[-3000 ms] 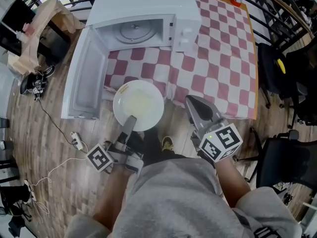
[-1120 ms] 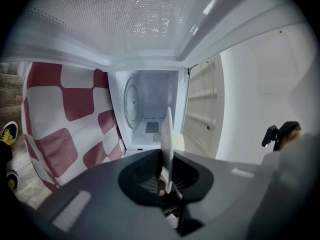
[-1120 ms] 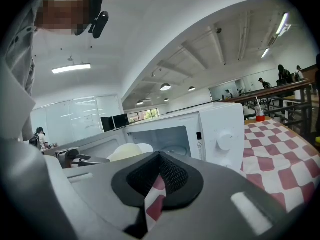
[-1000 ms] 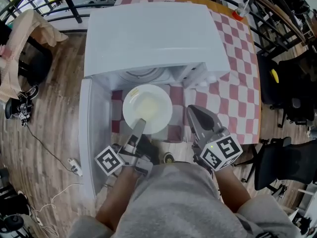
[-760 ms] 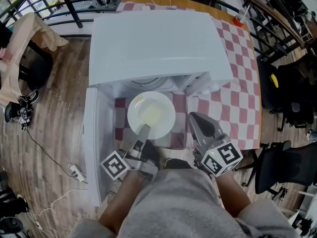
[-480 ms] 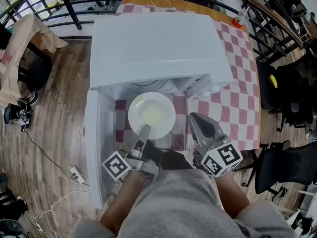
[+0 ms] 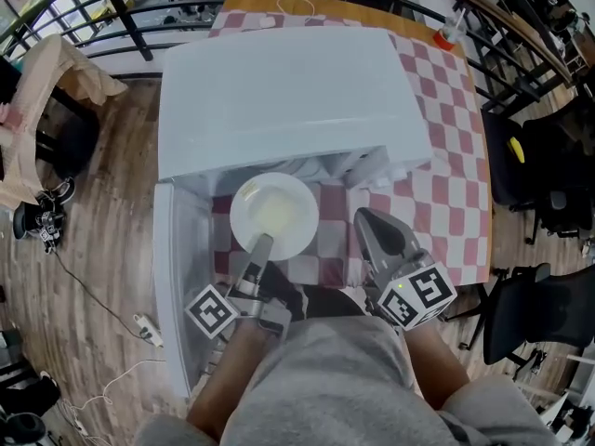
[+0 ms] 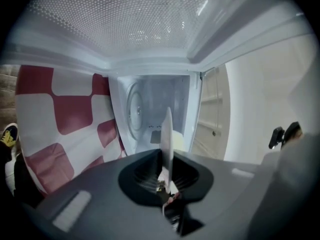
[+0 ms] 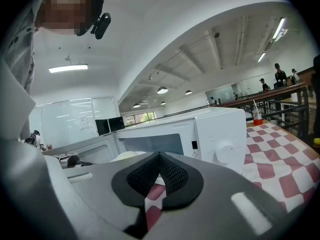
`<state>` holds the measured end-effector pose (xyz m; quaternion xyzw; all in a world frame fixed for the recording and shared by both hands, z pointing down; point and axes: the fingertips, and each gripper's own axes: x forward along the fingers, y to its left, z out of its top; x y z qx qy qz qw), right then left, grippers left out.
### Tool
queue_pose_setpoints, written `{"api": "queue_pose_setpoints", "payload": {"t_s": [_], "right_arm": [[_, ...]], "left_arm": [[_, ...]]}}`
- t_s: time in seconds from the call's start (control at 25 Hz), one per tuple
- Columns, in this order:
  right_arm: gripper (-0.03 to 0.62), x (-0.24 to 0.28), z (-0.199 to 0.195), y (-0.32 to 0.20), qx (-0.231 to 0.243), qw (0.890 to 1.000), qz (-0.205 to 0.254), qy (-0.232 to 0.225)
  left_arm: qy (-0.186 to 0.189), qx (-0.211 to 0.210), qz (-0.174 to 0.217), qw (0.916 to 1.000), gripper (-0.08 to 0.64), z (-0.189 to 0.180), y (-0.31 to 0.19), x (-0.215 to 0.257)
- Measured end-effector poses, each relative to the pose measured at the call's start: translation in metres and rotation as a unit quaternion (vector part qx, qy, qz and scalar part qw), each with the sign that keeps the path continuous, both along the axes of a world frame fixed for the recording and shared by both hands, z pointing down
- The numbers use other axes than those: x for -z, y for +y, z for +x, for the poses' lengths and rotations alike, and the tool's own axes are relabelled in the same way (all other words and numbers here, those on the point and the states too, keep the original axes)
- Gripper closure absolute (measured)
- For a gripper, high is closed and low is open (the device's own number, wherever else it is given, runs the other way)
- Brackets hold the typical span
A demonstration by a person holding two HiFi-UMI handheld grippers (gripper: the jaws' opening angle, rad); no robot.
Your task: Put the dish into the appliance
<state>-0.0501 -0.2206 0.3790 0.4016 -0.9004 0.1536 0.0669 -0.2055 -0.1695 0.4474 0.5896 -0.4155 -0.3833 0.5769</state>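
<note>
The dish is a white plate [image 7: 274, 214], held level just in front of the open mouth of the white microwave [image 7: 279, 91], its far rim under the oven's front edge. My left gripper [image 7: 261, 242] is shut on the plate's near rim. In the left gripper view the plate [image 8: 166, 134] shows edge-on between the jaws [image 8: 167, 183], with the oven's cavity [image 8: 160, 104] and its glass turntable [image 8: 134, 106] straight ahead. My right gripper [image 7: 364, 219] hovers to the right of the plate, shut and holding nothing; its view [image 9: 159, 156] shows the microwave [image 9: 215, 134] from the front.
The oven's door [image 7: 177, 277] hangs open to the left of the plate. A red-and-white checked tablecloth [image 7: 437, 156] covers the table under the microwave. A red cup [image 7: 448, 35] stands at the far right corner. Black chairs [image 7: 539, 184] stand to the right.
The left gripper has carried the plate from the table's edge up to the oven's mouth, a little further in over the last second. The right gripper has stayed put.
</note>
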Motion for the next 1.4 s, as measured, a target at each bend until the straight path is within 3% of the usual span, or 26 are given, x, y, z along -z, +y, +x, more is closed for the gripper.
{"api": "queue_pose_setpoints", "payload": {"t_s": [0.68,1.04,1.4], "right_arm": [[0.592,-0.011,0.008,-0.016,0.023,1.000,-0.013,-0.001],[0.592,-0.023,0.026,-0.019,0.007,1.000,-0.025,0.007],[0.594,-0.026,0.030,-0.024,-0.004,1.000,-0.028,0.010]], "left_arm": [[-0.018,0.068,-0.027,0.9972,0.532,-0.021,-0.057,-0.046],[-0.026,0.074,-0.036,0.9963,0.532,-0.027,-0.107,-0.066],[-0.023,0.077,-0.077,0.9937,0.531,-0.030,-0.114,-0.085]]}}
